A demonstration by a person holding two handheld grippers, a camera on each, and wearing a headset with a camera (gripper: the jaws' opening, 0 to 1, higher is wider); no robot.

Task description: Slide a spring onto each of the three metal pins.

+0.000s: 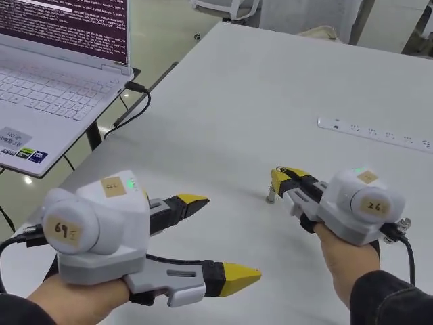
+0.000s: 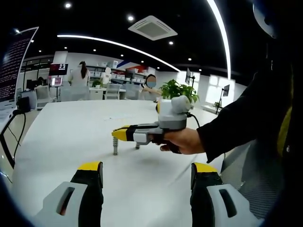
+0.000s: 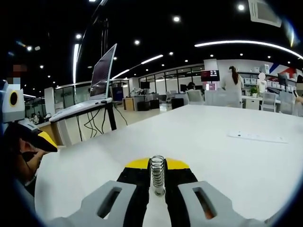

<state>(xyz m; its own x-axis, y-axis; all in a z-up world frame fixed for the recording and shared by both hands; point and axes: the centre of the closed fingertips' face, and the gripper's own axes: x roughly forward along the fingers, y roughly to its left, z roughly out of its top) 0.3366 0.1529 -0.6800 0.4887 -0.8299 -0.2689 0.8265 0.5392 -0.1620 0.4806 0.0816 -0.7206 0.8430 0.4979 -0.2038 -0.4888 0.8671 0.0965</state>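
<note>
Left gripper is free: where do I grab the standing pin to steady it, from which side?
Probably grip the pin low on its bare shank, coming level from the left gripper's side: it stands upright, and the right gripper covers its top.

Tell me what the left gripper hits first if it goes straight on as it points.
Likely the right gripper, shut on a coiled metal spring, or the hand holding it; depth is unclear.

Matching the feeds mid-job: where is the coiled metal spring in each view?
Head view: coiled metal spring centre-right, in the right gripper.
Left gripper view: centre-left, under that gripper.
Right gripper view: bottom centre, between the fingers.
Shared landmark: open silver laptop.
</note>
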